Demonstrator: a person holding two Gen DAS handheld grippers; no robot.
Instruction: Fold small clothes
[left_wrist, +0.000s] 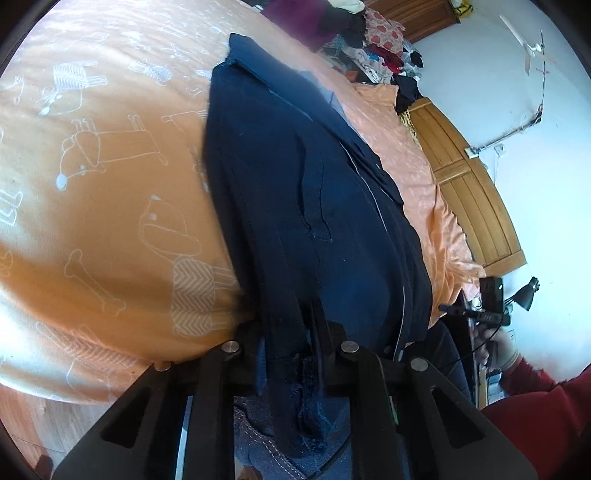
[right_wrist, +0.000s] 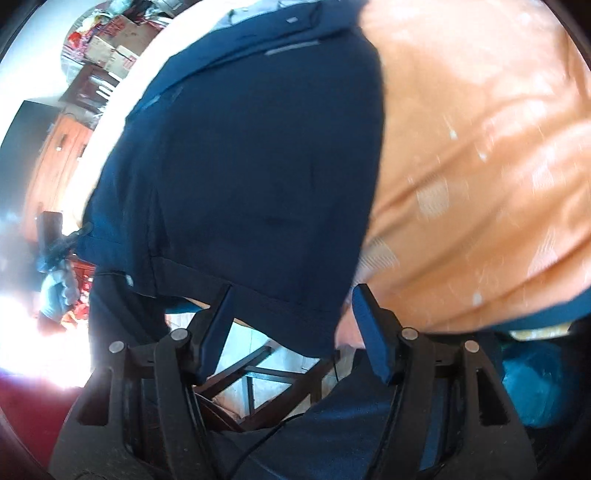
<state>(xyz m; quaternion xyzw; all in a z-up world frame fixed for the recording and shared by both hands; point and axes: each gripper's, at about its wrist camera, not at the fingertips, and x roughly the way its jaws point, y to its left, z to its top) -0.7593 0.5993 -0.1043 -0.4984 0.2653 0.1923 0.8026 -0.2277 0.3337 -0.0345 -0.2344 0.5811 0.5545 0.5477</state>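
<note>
Left gripper (left_wrist: 286, 339) is clenched on the near hem of the navy garment (left_wrist: 295, 192), frayed dark cloth bunched between its fingers; your right gripper (right_wrist: 293, 321) is released, jaws spread wide, with the garment's hem corner hanging just ahead of the gap and nothing pinched. Garment lies on the orange bedsheet (left_wrist: 103, 221), its near end draping off the bed edge toward you, long axis running straight away from the left gripper toward the far end. So the left hand already owns the near end; the right is just short of the hem corner and likely needs to move in and close before you can lift or fold. Fabric looks thin, soft woven, matte navy with pale piping along one seam, a creased lump mid-panel. Sheet is smooth cotton printed with white outline dogs. Beyond the garment, a clothes pile (left_wrist: 369, 40) and a wooden wardrobe (left_wrist: 469, 177).
</note>
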